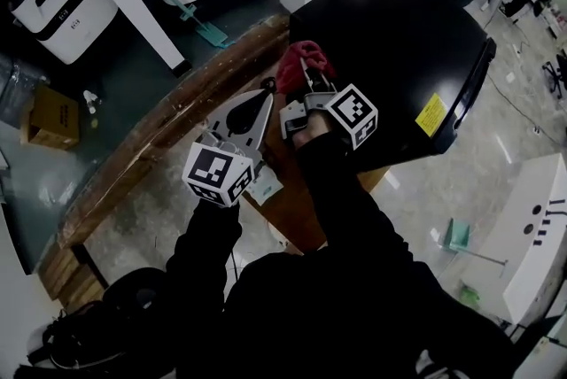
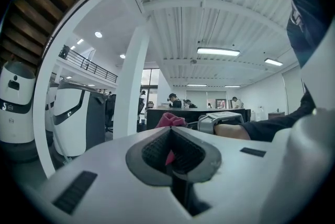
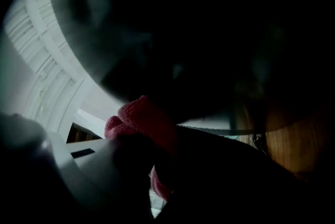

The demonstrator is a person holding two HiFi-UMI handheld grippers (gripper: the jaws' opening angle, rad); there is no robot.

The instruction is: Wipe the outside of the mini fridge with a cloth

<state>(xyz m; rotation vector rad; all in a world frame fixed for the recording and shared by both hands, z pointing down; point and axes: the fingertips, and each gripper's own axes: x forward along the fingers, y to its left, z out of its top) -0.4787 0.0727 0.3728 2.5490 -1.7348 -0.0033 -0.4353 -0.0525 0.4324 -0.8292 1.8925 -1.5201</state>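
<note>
The right gripper [image 3: 152, 152] is closed on a pink-red cloth [image 3: 144, 117]. The cloth is bunched up and sticks out past the jaws. A big black fridge [image 3: 209, 19] fills most of the view, very close. A bit of brown wooden bench [image 3: 296, 147] shows at the right.

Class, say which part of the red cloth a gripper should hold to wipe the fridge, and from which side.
Grip the red cloth at its bunched middle, from the person's side, as the right gripper does: the soft folds then stick out past the jaws toward the black mini fridge.
</note>
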